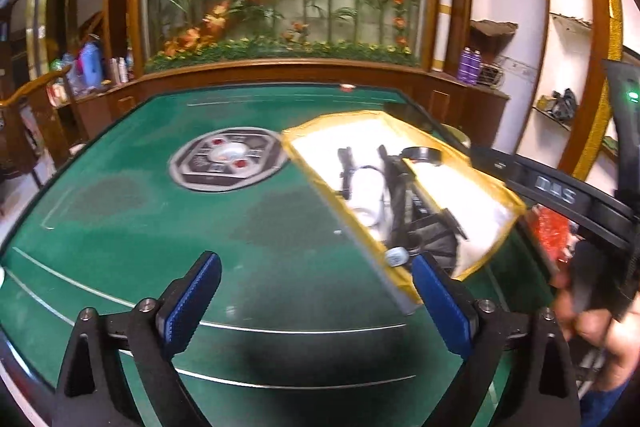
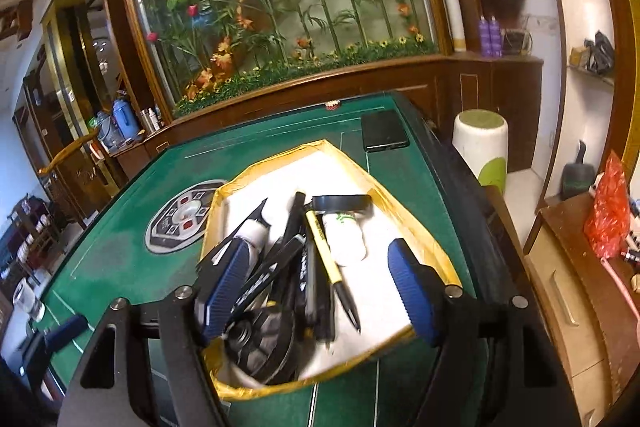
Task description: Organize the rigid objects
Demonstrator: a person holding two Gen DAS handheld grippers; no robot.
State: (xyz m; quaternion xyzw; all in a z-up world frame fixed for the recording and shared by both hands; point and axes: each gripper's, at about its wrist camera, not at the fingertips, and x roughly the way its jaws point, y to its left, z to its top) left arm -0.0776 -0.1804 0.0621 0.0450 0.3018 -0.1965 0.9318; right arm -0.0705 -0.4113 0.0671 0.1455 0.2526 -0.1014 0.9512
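Note:
A white box with a yellow taped rim (image 2: 420, 227) lies on the green table (image 1: 120, 227). It holds a yellow pen (image 2: 324, 251), several black markers (image 2: 296, 227), a black tape roll (image 2: 340, 203), a white tube (image 2: 344, 239) and a dark round coiled item (image 2: 260, 343). My right gripper (image 2: 320, 287) hovers open over the box, and the pens lie below its fingers untouched. My left gripper (image 1: 316, 303) stands open over bare felt, left of the box's (image 1: 340, 117) near corner, with nothing between its fingers.
A round grey control panel (image 1: 228, 159) sits in the table's middle. A black phone (image 2: 384, 135) lies at the far right corner, with a small red-white item (image 2: 333, 104) on the far edge. A white-green stool (image 2: 482, 147) and a wooden cabinet with a red bag (image 2: 608, 219) stand to the right.

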